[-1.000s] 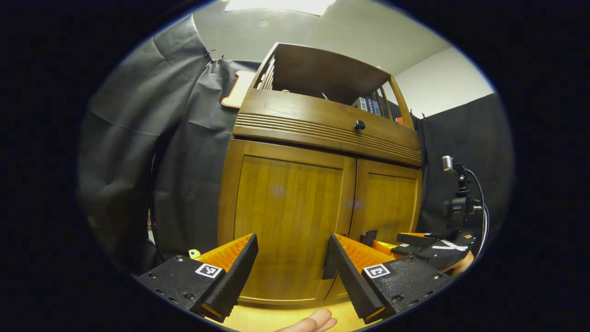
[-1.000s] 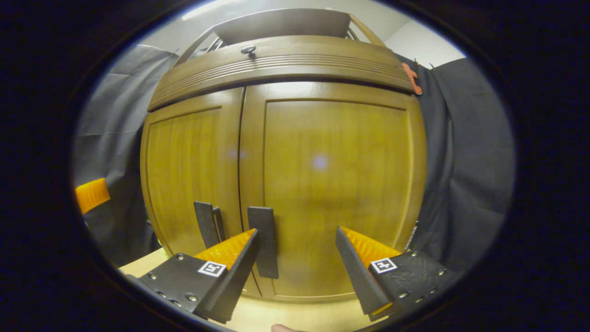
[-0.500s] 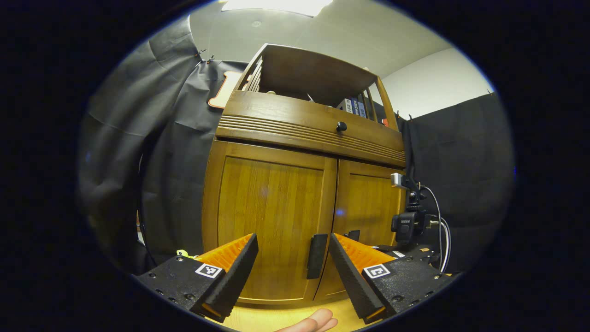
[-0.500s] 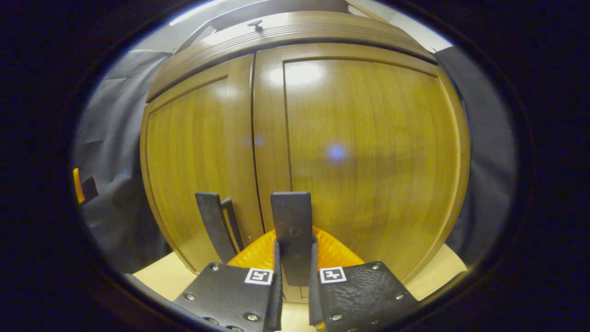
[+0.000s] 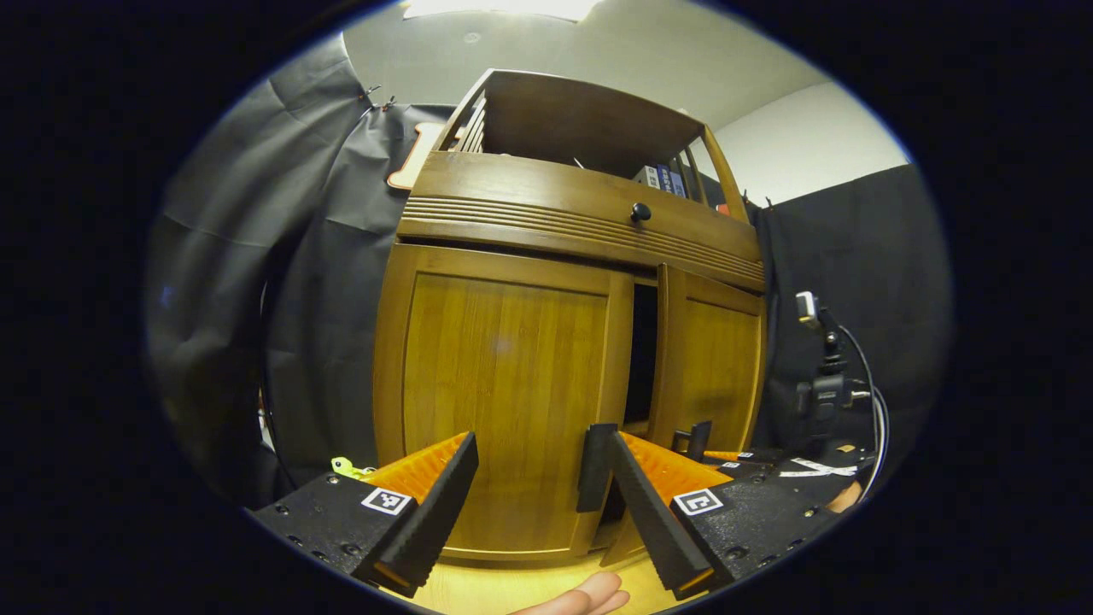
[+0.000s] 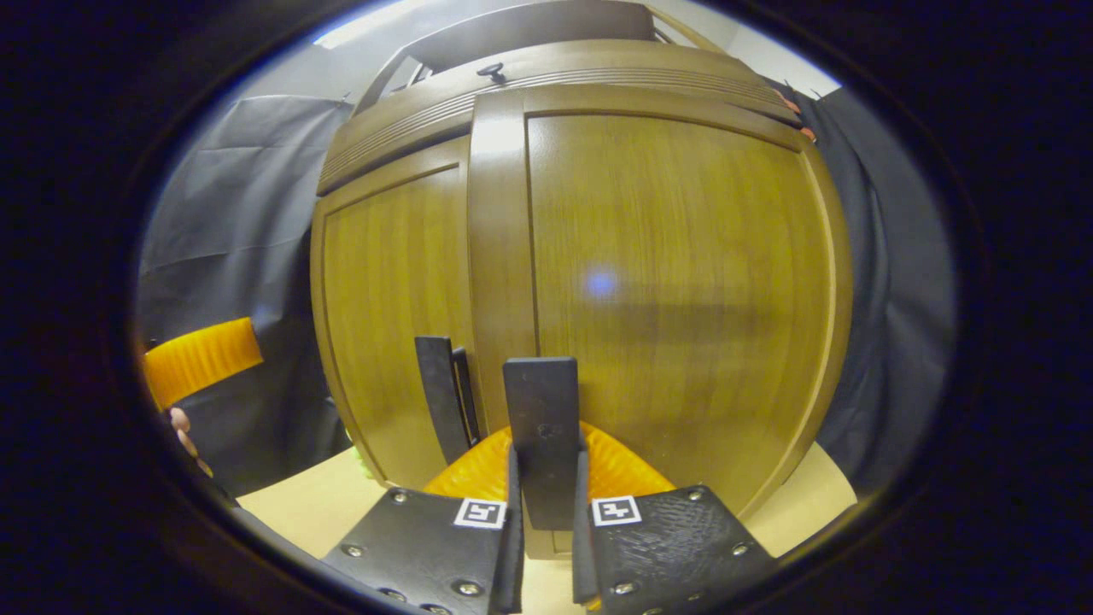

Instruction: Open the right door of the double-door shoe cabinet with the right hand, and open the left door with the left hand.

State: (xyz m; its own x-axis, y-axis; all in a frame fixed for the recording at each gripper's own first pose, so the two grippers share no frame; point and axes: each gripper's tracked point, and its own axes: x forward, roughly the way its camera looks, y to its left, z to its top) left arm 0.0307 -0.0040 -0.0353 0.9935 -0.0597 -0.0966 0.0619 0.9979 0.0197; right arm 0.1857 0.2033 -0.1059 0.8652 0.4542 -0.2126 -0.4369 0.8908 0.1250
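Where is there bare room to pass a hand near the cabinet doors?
Free: the dark gap between the left door and the right door. Crowded: the right handle, clamped by the right gripper.

The shoe cabinet (image 5: 546, 342) is honey-brown wood. Its right door (image 5: 713, 359) stands ajar, a dark gap at its eleven o'clock edge. The left door (image 5: 504, 384) sits shut, its dark upright handle (image 5: 594, 467) at five o'clock.

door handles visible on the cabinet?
2. The right door's handle is clamped between the right gripper fingers; the left door's handle stands free just ahead of the open left gripper.
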